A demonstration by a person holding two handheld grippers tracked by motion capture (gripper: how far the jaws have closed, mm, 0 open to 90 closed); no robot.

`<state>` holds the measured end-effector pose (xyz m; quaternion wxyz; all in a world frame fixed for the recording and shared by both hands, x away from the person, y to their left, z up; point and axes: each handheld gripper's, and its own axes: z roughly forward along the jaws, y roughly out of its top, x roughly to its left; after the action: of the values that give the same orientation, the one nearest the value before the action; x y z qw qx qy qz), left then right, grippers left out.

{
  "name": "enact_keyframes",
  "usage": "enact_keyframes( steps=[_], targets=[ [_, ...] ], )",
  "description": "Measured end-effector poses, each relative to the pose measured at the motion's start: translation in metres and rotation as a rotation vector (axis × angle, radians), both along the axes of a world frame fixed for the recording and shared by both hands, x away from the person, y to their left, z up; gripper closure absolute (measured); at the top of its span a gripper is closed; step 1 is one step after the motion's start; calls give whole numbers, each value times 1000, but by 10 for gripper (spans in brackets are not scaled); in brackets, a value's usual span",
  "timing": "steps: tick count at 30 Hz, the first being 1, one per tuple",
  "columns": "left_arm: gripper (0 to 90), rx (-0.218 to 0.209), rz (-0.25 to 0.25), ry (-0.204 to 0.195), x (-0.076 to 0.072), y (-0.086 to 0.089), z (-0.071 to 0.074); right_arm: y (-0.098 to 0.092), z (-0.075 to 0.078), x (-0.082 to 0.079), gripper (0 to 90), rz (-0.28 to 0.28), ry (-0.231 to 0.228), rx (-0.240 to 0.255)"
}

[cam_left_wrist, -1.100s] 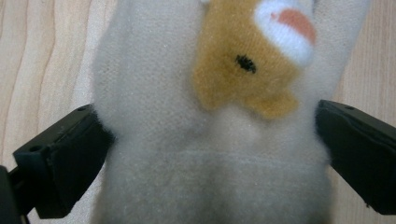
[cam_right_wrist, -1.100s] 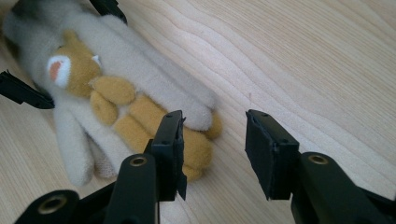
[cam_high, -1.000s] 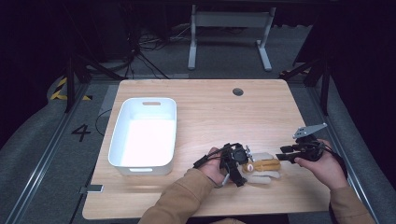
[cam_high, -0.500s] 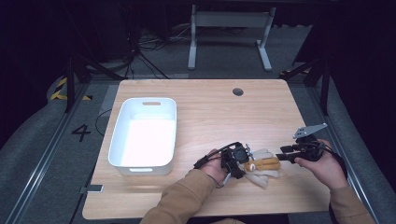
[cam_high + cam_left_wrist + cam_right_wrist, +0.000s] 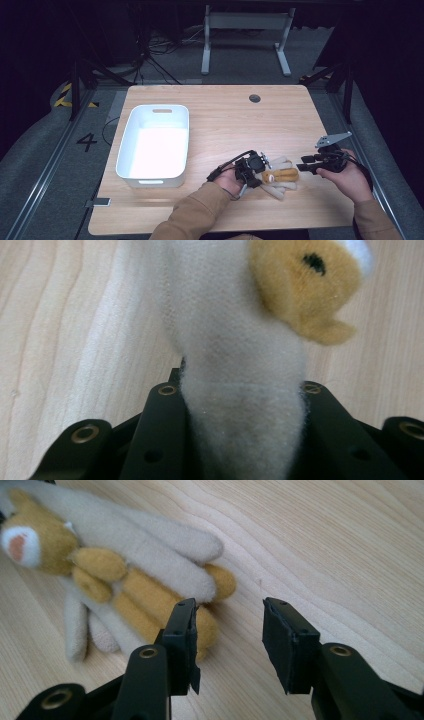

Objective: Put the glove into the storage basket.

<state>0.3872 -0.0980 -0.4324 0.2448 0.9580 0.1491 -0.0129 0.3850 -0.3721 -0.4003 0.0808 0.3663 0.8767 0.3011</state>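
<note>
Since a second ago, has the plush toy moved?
No. The plush toy lies at the same spot right of the white bin; the left hand-held gripper just closed on it.

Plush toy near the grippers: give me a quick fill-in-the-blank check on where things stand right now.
1. The left gripper, whose jaws have just been closing, now pinches the cream part of the ____ between its pads.
2. The right gripper has its jaws ____, with nothing between them.
3. The white bin sits on the table on the ____ gripper's side of the plush toy.

Missing words: plush toy; open; left
</note>
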Motion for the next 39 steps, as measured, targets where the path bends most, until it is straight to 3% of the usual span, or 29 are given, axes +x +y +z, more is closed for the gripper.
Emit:
enact_keyframes(
  steps=[8,21,26,30,39],
  targets=[
    [719,-40,29,24,4,15,23,-3,0,1,576,-14,2,10],
    [718,-102,125,55,7,50,63,3,-2,12,587,-6,4,4],
    [717,-125,183,61,8,67,76,8,-2,20,588,7,10,-1],
    [716,-136,221,43,7,83,86,13,-5,26,567,23,-9,-31],
    [715,-181,341,24,4,123,102,27,-6,41,566,43,-30,-25]
  ],
)
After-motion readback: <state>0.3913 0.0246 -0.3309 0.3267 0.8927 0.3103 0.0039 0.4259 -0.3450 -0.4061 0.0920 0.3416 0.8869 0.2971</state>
